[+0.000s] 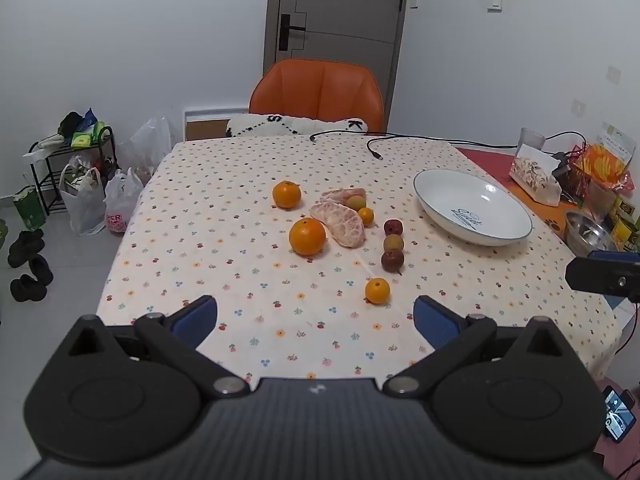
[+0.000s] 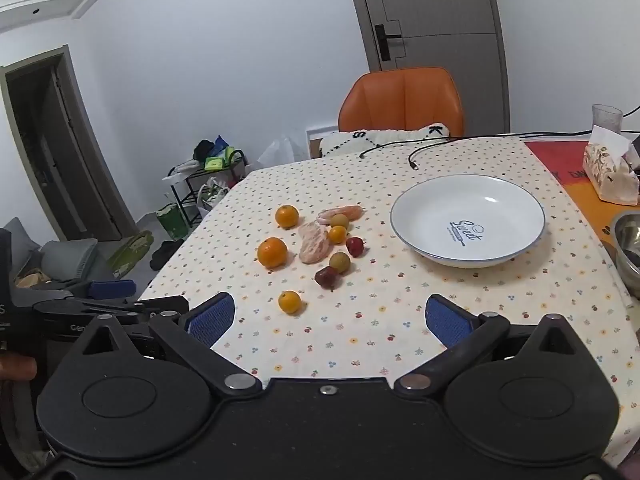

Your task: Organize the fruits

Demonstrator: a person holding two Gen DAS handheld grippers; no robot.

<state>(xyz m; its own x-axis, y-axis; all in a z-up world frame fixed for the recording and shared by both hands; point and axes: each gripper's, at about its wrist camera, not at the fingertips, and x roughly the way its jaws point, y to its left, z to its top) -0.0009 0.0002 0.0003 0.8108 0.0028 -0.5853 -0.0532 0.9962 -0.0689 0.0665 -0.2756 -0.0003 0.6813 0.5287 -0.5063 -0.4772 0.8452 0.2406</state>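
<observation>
Floral tablecloth (image 1: 240, 248): loose fruits (image 1: 307, 236), empty bowl (image 1: 472, 208); both grippers released, holding nothing

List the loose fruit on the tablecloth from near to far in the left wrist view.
Small orange → dark red fruit → large orange → peeled citrus half → far orange.

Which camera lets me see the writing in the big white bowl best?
The right wrist view. There the white bowl faces the camera more fully, so the dark "Sweet" lettering on its bottom sits out in the open. In the left wrist view the bowl lies off to the right, looks flatter, and the lettering is smaller and slanted.
</observation>
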